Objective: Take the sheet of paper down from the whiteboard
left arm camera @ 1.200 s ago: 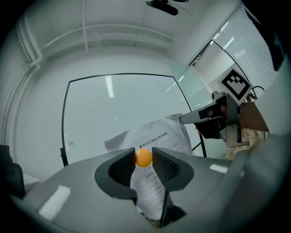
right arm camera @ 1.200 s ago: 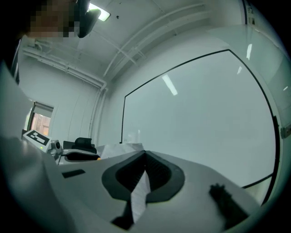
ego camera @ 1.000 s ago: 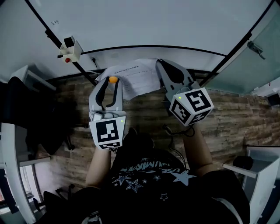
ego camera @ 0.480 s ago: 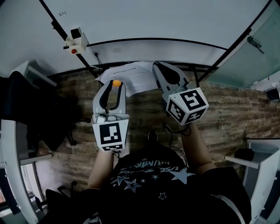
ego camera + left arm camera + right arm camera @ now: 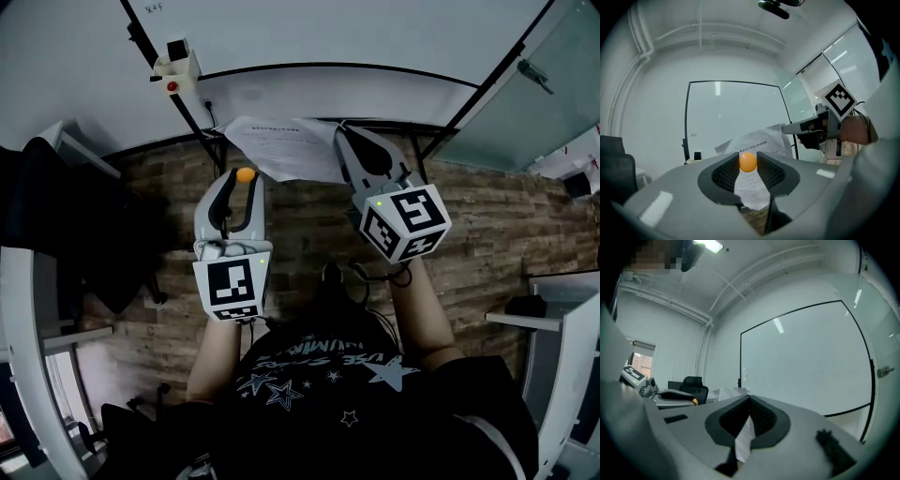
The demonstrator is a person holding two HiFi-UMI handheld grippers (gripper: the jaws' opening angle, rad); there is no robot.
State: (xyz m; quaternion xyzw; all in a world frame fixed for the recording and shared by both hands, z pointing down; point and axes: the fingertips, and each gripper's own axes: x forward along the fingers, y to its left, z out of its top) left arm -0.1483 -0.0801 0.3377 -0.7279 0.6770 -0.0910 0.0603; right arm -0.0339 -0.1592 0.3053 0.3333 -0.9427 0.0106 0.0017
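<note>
The printed sheet of paper (image 5: 281,145) is off the whiteboard (image 5: 328,37) and hangs crumpled in the air in front of it. My right gripper (image 5: 343,133) is shut on its right edge, and a strip of paper (image 5: 744,439) shows between the jaws. To the left, my left gripper (image 5: 242,178) is shut on a small orange ball magnet (image 5: 244,173). In the left gripper view the magnet (image 5: 748,162) sits pinched between the ribbed pads, with the paper (image 5: 754,145) just beyond and the right gripper (image 5: 811,127) to the right. Both grippers point level at the board.
A white box with a red button (image 5: 173,67) sits on the board's black stand at the left. A black chair (image 5: 66,234) stands at the left and a glass wall (image 5: 534,103) at the right. A white table (image 5: 553,328) is at the right, on the wood-plank floor (image 5: 506,225).
Both grippers have moved level together, still carrying the paper and the orange magnet. The board's lower edge and the white box now sit higher in the head view.
</note>
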